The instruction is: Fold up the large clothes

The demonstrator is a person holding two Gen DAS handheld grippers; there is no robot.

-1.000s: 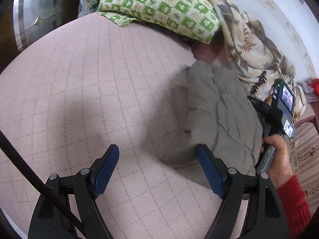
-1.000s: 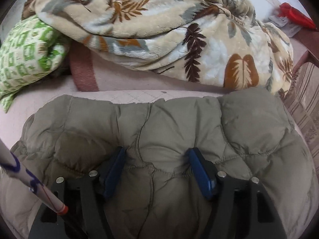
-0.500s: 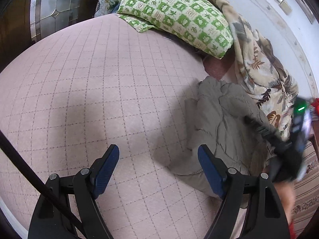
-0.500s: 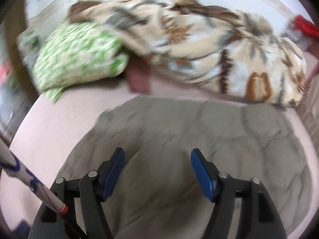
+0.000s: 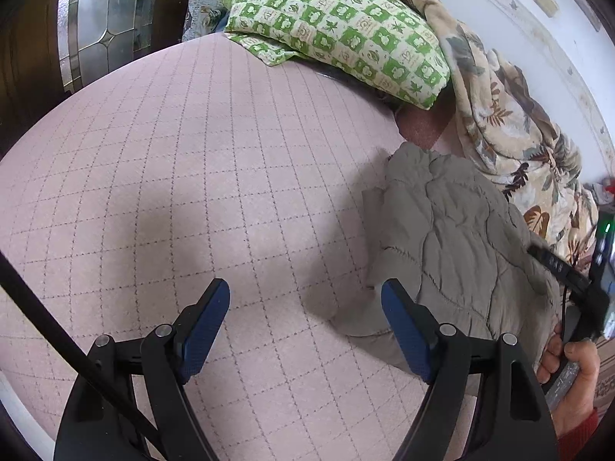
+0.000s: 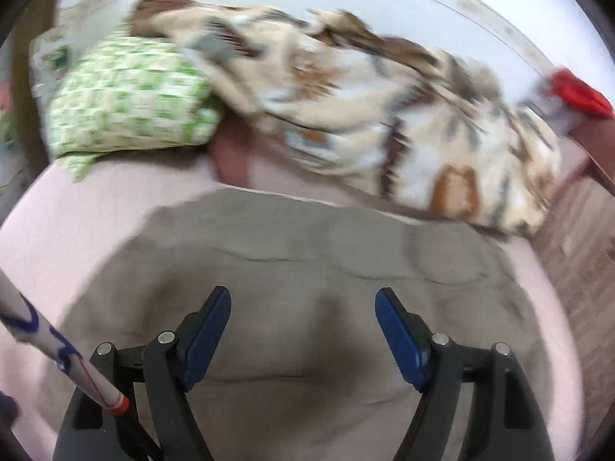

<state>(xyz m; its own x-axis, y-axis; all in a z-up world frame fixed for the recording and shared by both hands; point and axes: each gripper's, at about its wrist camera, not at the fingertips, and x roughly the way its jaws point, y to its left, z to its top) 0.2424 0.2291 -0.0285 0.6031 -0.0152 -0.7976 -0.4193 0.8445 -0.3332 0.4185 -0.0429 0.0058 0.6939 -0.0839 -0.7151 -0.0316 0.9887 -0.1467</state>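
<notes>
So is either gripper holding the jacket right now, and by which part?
Nothing is held. The left gripper is open over the pink bedspread; the right gripper is open above the folded jacket.

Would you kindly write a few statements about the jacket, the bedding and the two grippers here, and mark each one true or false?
1. The olive quilted jacket lies folded on the pink quilted bedspread. True.
2. The left gripper is clamped on the jacket's edge. False: its fingers are spread apart with nothing between them, over the bedspread beside the jacket.
3. The green checked pillow sits at the far end of the bed, next to the leaf-print blanket. True.
4. The right gripper is shut. False: it is open, above the jacket, holding nothing.
5. The leaf-print blanket covers the jacket. False: the blanket is bunched behind it, and the jacket's top is bare.
</notes>
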